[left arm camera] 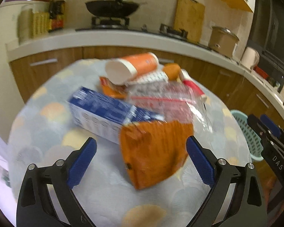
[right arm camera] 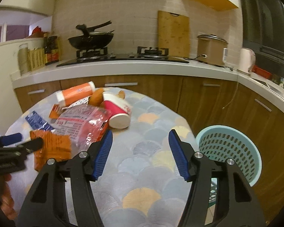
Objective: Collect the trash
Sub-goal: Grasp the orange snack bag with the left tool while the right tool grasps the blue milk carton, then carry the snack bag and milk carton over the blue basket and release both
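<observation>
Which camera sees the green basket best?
The right wrist view. There the green basket shows its whole round rim and holey inside, beside the table. In the left wrist view only a slice of it peeks out at the right edge, partly hidden behind the other gripper.

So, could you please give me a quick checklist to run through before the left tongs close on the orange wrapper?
1. Left tongs open around the orange wrapper: ok.
2. Pads touching the wrapper: cannot tell, left view blurred.
3. Blue carton clear of the left tongs: ok, it lies beyond the left pad.
4. Right tongs empty: ok, only tablecloth between them.
5. Green basket within reach beside the table: ok.
6. Basket empty: cannot tell.
</observation>
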{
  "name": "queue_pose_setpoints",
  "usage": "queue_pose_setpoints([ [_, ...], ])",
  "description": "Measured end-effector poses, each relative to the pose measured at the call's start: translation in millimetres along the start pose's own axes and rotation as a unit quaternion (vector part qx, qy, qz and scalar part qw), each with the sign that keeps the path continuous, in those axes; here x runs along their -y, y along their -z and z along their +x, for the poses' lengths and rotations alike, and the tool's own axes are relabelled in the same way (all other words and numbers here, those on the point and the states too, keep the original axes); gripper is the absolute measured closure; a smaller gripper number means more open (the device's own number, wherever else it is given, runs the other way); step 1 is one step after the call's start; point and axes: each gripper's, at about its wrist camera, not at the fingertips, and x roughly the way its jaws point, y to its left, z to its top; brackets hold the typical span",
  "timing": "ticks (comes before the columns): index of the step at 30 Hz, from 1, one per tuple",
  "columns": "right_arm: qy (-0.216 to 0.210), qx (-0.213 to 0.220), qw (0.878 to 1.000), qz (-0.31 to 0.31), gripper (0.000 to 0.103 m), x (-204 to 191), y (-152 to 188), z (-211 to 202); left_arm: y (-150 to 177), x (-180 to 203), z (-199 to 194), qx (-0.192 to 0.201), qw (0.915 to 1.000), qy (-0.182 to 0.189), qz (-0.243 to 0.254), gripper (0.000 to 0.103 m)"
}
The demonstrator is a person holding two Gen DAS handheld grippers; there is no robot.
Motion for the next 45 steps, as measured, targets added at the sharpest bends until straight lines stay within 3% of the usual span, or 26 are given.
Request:
queue_pose_setpoints([
  [5,-0.009,-0.005,1.0,-0.012,0.045,-2,1,5,6,15,17,-0.025,0.9996,-0.004,0.01,0.019],
  [8,-0.018,-0.011,1.0,-0.01,0.045,1,-1,8,10,17,25,-0.044,0.9989,-0.008,0.011,0.03],
  [10,-0.036,-0.02,0.999,-0.008,0.045,2,-4,12,11,15,23,-0.049,0.9988,0.0,0.004,0.045],
  [16,-0.083,-0.039,0.996,-0.015,0.045,-9,-16,27,22,4,9,-0.053,0.9983,0.024,0.008,0.077],
  [21,-0.112,-0.05,0.992,-0.026,0.045,-29,-24,39,27,-8,-6,-0.037,0.9991,0.019,0.009,0.087],
  [27,-0.161,-0.063,0.984,-0.048,0.045,-63,-26,42,26,-26,-23,-0.019,0.9997,0.015,-0.001,0.09],
  [34,-0.256,-0.097,0.958,-0.084,0.045,-113,-26,57,16,-64,-32,-0.002,0.9991,-0.014,-0.041,0.09],
  [38,-0.277,-0.119,0.949,-0.096,0.039,-129,-25,69,13,-85,-37,0.006,0.9977,-0.027,-0.062,0.09],
  [45,-0.285,-0.162,0.936,-0.125,0.039,-157,-13,91,6,-103,-44,0.019,0.9963,-0.038,-0.074,0.09],
])
